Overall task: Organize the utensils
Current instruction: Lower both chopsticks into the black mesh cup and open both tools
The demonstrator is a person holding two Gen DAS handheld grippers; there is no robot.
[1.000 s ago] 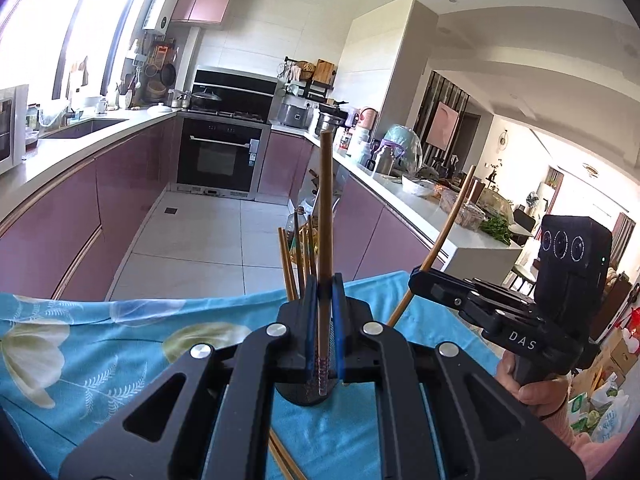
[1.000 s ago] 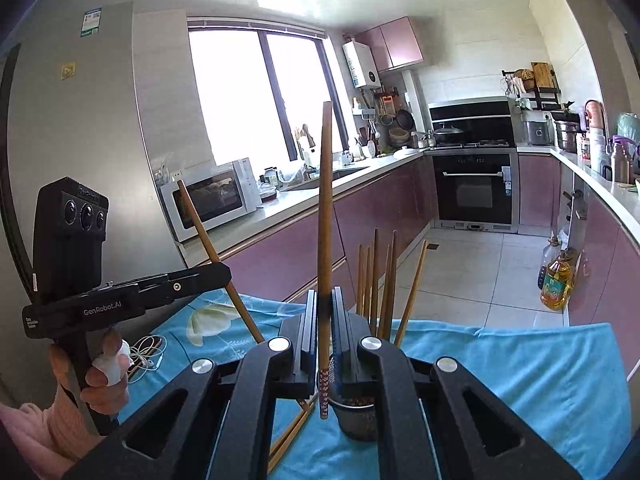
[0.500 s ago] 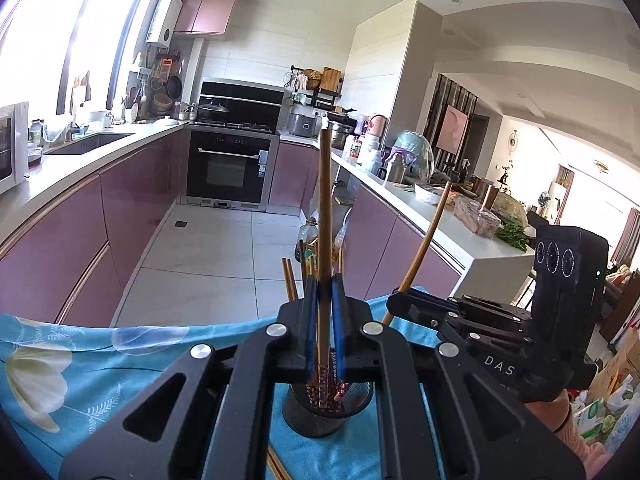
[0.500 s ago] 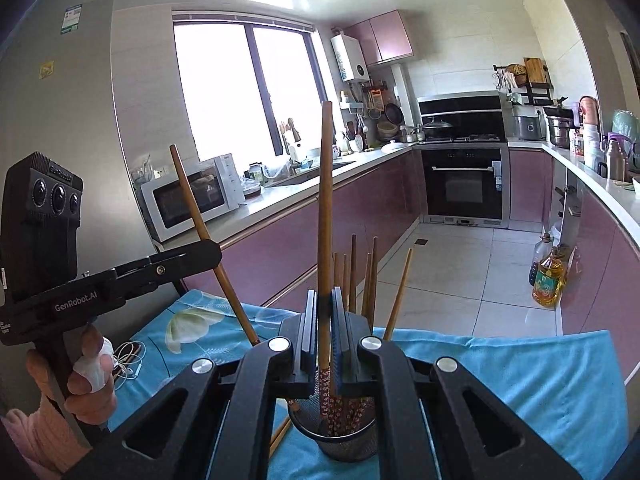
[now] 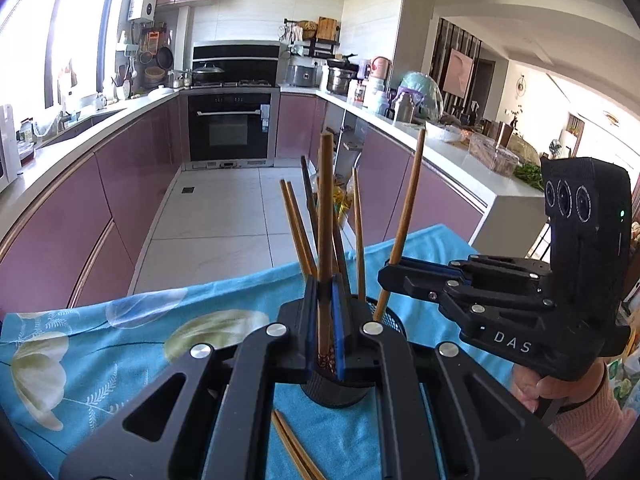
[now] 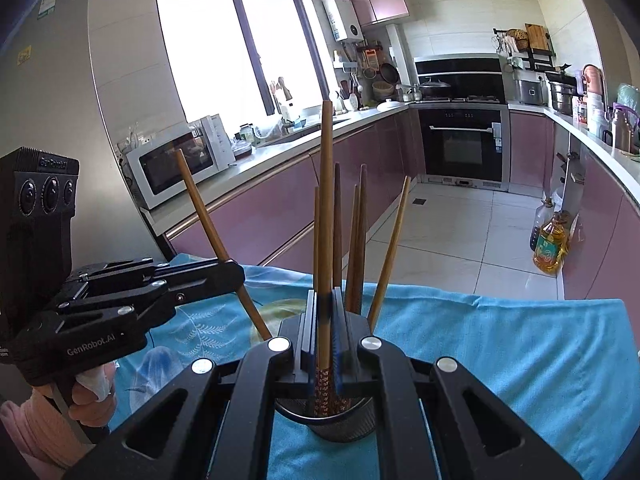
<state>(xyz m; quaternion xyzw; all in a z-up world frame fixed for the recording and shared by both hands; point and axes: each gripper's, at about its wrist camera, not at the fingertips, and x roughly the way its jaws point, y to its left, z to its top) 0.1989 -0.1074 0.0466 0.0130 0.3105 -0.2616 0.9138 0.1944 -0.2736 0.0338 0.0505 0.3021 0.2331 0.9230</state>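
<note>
The left gripper (image 5: 325, 316) and right gripper (image 6: 325, 328) each pinch one chopstick (image 5: 325, 216) upright, tips low over the cup (image 6: 344, 420), so it can drop in. Two more lie near on the cloth (image 5: 132, 344).

Both grippers came down toward the black mesh holder (image 6: 344, 420) at lower centre. The left gripper (image 5: 325, 296) and right gripper (image 6: 326, 304) now have their chopsticks' patterned tips (image 6: 325, 390) dipped inside the holder rim.

Both tongs, left (image 5: 325, 300) and right (image 6: 325, 312), clamped shut, tilted downward.
</note>
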